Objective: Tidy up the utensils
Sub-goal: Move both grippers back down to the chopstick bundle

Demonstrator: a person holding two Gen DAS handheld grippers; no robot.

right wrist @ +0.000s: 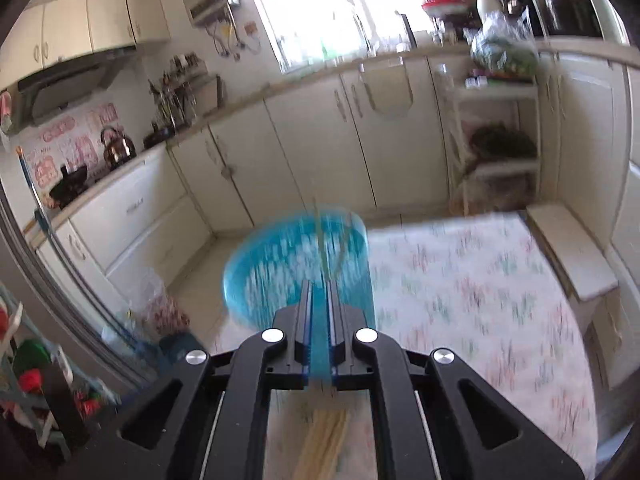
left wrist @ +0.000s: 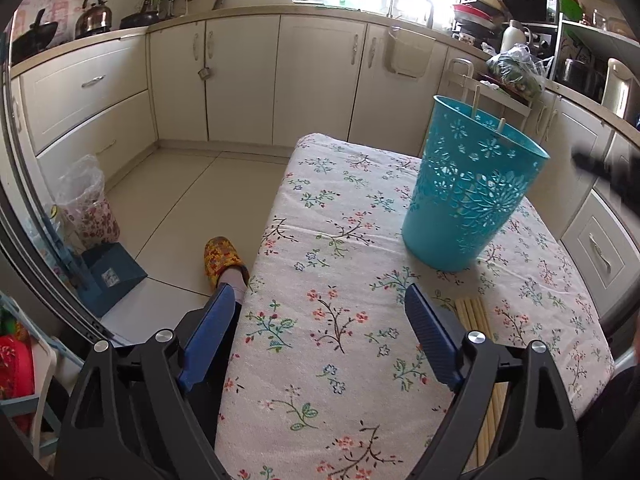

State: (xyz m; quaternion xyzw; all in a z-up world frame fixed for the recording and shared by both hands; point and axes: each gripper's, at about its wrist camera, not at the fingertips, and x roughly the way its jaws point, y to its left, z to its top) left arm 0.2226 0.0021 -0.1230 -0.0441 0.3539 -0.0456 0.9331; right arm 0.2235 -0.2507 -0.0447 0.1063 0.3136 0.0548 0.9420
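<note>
A teal perforated basket (left wrist: 472, 188) stands upright on the floral tablecloth (left wrist: 340, 280), with two wooden chopstick tips (left wrist: 477, 100) rising above its rim. A bundle of wooden chopsticks (left wrist: 476, 312) lies on the cloth by my left gripper's right finger. My left gripper (left wrist: 320, 312) is open and empty, low over the table's near-left part. In the blurred right wrist view my right gripper (right wrist: 319, 284) is nearly closed with a narrow gap, raised above the basket (right wrist: 300, 268); a thin chopstick (right wrist: 320, 236) seems to run along its fingers. More chopsticks (right wrist: 328, 440) lie below it.
Cream kitchen cabinets (left wrist: 240, 80) run along the far walls. A foot in a yellow slipper (left wrist: 224, 260), a blue dustpan (left wrist: 112, 276) and a lined bin (left wrist: 88, 208) are on the floor left of the table. A white shelf rack (right wrist: 496, 136) stands behind the table.
</note>
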